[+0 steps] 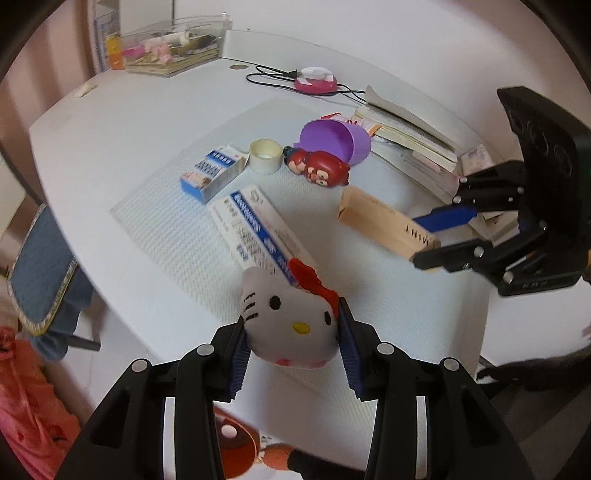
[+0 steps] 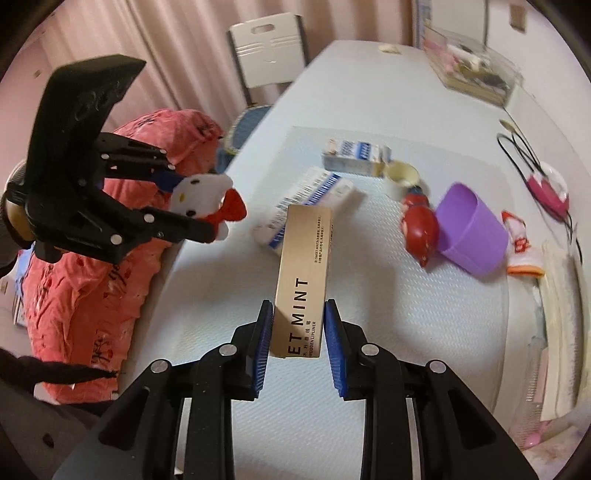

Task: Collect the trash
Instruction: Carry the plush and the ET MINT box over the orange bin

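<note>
The tan lipliner box (image 2: 301, 280) is pinched by the right gripper (image 2: 298, 345), lifted above the table (image 2: 369, 74) near its front edge. The left gripper (image 1: 291, 354) clamps a Hello Kitty plush (image 1: 290, 319) off that edge. Two blue-white medicine boxes (image 1: 212, 173) and a tape roll (image 1: 265, 156) remain mid-table. No bin is visible; collection appears barely begun.

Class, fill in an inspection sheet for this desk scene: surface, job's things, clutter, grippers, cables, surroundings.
Surface: white table with a clear textured mat.
Job's things: long tan cardboard box; two blue-and-white cartons.
Clutter: white cat plush toy, tipped purple plastic cup, red figurine, tape roll, paper stacks.
Grippers: left gripper shut on the plush; right gripper shut on the tan box.
Cables: black cord beside a pink device.
Surroundings: white chair, pink curtain.
</note>
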Motion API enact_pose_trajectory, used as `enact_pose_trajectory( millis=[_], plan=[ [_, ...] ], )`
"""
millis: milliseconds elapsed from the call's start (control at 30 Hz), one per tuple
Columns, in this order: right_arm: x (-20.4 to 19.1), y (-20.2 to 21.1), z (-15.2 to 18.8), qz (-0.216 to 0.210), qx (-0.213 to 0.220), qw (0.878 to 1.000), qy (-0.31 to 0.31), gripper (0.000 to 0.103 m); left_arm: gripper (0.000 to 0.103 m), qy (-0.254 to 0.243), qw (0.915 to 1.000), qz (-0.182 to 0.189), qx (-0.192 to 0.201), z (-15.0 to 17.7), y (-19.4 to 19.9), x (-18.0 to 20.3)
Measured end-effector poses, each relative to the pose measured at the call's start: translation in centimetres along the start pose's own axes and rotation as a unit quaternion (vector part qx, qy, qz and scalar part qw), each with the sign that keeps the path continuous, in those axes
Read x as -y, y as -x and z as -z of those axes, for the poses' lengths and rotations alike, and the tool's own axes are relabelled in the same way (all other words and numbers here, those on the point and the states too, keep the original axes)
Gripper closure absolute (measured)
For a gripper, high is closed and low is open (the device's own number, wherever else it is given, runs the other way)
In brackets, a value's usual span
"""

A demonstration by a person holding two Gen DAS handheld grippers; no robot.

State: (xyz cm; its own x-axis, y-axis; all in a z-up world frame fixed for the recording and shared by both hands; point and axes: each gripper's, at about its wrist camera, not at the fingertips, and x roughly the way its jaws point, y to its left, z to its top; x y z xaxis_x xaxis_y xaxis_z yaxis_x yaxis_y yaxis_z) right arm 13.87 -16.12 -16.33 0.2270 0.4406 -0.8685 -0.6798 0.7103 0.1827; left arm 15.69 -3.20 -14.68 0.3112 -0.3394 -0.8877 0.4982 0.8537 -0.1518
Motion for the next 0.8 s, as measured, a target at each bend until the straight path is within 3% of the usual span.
enact_pose_trajectory(
  millis=[400,800],
  plan=[
    [-9.0,1.2,-2.1,-0.081,-0.002,0.991,0.106,0.074,0.059,0.068,0.9957,-0.06,0.017,6.7,6.3,0.4],
    [-19.4,-2.1,-5.5,-0.15,-0.023,0.966,0.21,0.074,0.058,0.18,0.9759,-0.119,0.028,16.6,11.5,-2.8]
  ],
)
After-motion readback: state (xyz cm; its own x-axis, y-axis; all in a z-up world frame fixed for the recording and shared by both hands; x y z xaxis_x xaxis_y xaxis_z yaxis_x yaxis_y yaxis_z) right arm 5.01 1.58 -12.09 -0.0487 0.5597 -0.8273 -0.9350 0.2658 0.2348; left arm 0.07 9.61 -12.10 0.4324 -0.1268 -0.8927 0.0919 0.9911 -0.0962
